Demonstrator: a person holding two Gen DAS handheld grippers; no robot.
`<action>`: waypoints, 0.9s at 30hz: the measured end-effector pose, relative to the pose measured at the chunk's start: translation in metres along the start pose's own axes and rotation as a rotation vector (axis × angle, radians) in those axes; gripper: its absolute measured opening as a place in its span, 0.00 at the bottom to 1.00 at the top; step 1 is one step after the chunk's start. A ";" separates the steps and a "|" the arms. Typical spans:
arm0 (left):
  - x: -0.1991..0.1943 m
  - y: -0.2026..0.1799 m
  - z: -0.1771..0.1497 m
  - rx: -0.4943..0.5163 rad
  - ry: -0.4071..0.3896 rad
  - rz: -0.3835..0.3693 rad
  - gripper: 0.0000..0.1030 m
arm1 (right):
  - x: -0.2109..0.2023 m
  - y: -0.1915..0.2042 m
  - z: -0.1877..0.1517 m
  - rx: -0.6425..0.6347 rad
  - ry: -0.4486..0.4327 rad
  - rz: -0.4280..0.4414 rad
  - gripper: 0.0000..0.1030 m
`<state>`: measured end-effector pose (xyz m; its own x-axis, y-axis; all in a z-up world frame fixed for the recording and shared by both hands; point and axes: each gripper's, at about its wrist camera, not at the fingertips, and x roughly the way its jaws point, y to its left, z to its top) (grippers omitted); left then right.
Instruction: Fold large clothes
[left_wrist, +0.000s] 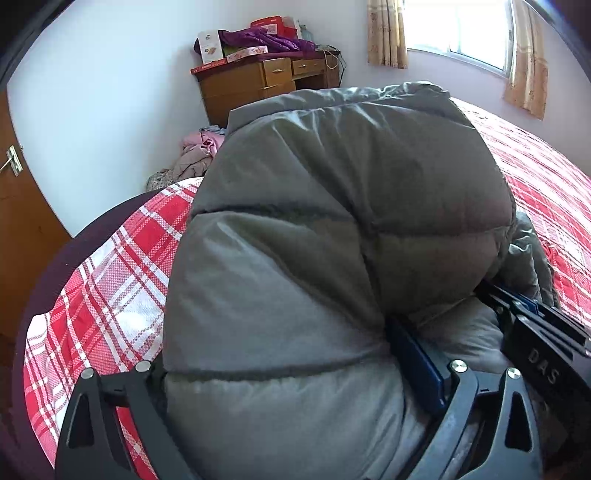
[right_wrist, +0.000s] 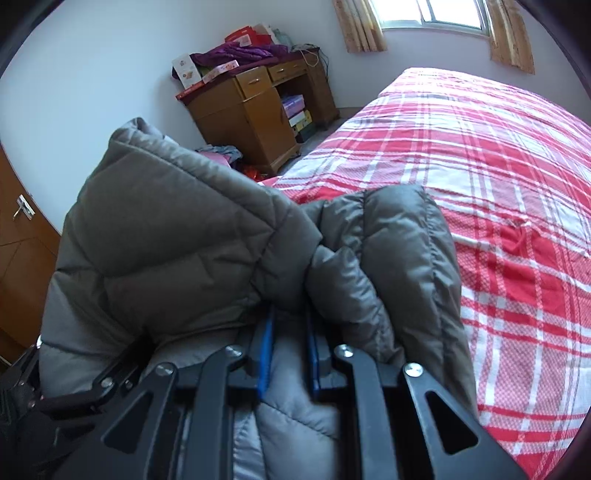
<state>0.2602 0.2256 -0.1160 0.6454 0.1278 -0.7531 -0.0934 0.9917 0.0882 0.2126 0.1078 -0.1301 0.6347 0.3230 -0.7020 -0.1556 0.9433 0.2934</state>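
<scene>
Grey puffer jacket (left_wrist: 295, 240) bunched mid-fold on plaid bed (right_wrist: 498, 166), right tongs (right_wrist: 290, 325) pinching a fold, left tongs (left_wrist: 273, 369) spread wide around bulk, flattening still left.

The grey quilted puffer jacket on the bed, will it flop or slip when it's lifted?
The grey quilted puffer jacket probably flops: it bulges and drapes over the red plaid bedspread. Its smooth sheen hints it's slippery, so the right gripper, pinching one fold, may lose it.

Grey quilted jacket (left_wrist: 295, 229) on red-and-white plaid bedspread (right_wrist: 498, 177).
</scene>
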 end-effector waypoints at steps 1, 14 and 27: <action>0.000 0.002 0.001 0.000 0.008 -0.019 0.95 | -0.002 -0.001 -0.001 -0.001 -0.003 0.007 0.16; -0.001 -0.013 0.075 0.132 -0.085 0.018 0.95 | -0.003 -0.007 -0.008 0.007 -0.040 0.035 0.16; 0.061 -0.024 0.061 0.130 0.014 0.073 0.98 | -0.004 -0.016 -0.007 0.049 -0.034 0.046 0.16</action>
<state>0.3483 0.2102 -0.1239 0.6295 0.2007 -0.7506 -0.0404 0.9732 0.2263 0.2072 0.0918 -0.1363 0.6535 0.3620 -0.6647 -0.1479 0.9224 0.3569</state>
